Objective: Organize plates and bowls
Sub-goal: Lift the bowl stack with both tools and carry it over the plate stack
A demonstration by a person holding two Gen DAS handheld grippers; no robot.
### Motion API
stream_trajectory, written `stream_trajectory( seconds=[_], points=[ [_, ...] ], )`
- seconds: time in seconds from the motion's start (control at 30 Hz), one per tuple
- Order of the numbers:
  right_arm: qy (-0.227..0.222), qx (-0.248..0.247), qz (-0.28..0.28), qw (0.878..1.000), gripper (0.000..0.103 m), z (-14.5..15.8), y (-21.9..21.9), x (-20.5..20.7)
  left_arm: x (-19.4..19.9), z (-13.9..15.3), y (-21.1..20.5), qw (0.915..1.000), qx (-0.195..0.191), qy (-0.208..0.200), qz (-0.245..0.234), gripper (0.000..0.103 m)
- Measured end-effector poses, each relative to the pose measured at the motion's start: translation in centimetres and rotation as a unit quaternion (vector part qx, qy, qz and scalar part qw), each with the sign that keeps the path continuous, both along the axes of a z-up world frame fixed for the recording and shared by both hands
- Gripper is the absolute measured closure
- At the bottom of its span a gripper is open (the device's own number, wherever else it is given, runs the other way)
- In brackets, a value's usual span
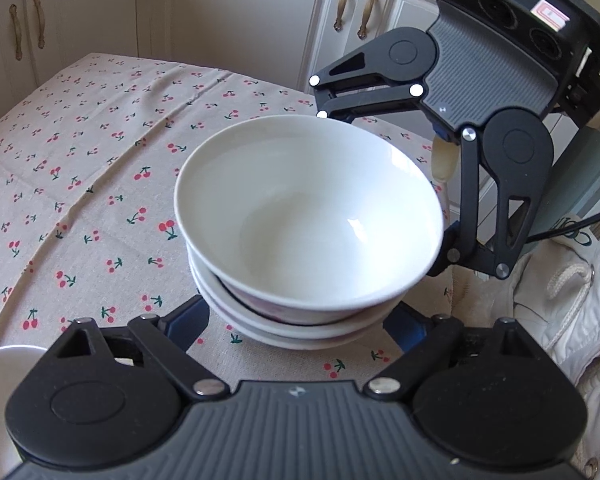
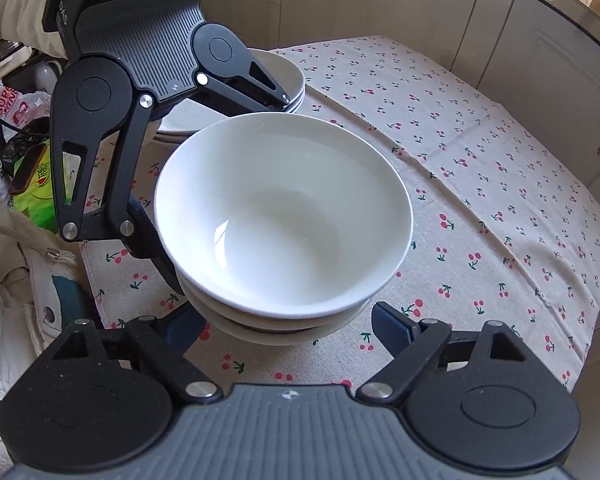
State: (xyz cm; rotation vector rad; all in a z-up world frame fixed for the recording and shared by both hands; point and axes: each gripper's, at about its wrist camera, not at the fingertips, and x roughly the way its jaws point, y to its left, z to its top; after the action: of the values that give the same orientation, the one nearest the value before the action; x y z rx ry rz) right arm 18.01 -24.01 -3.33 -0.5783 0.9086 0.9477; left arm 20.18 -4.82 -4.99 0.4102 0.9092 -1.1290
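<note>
1. Far left: a small pile of white plates [image 2: 276, 68], flat on the counter [image 2: 500, 168], partly hidden behind the left gripper.
2. Next: the left gripper [image 1: 296, 322], tipped down, jaws on both sides of the lower bowls, tucked under the top rim. Squeezing or only close by? Cannot tell, with the far pad hidden behind the pile.
3. In the middle: a few white bowls [image 1: 308, 216], nested in one pile, standing upright on the cherry cloth [image 1: 100, 160], just beside the plates and near the person's edge of the counter.
4. Hard, smooth and shiny, so slippery, and quick to chip or break if dropped. Heavy as a whole pile. Only sitting loose inside each other, so ready to tip or slide.
5. Best to hold low on the outside wall of the bottom bowl, on two sides straight across. Never by the thin top rim alone. Lift slowly and keep level.
6. Right: the right gripper [image 2: 284, 326], also tipped down, jaws loose around the same pile. One pad just off the bowl wall, with what looks like a thin gap, so nothing held yet.
</note>
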Motion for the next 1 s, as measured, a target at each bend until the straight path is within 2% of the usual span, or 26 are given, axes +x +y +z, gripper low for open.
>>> stream_trajectory(
  seconds=[0.17, 0.43, 1.0],
  points=[
    [0.013, 0.007, 0.006, 1.000, 0.015, 0.04, 0.08, 0.29, 0.11, 0.03, 0.15, 0.9999, -0.006, 0.003, -0.013, 0.014],
    [0.009, 0.003, 0.018, 1.000, 0.015, 0.43, 0.41, 0.12, 0.10, -0.17, 0.30, 0.9997, -0.017, -0.004, -0.020, 0.014],
    [0.006, -0.008, 0.025, 1.000, 0.014, 0.55, 0.75, 0.15, -0.06, -0.05, 0.41, 0.9991, -0.011, -0.021, -0.036, 0.014]
  ],
)
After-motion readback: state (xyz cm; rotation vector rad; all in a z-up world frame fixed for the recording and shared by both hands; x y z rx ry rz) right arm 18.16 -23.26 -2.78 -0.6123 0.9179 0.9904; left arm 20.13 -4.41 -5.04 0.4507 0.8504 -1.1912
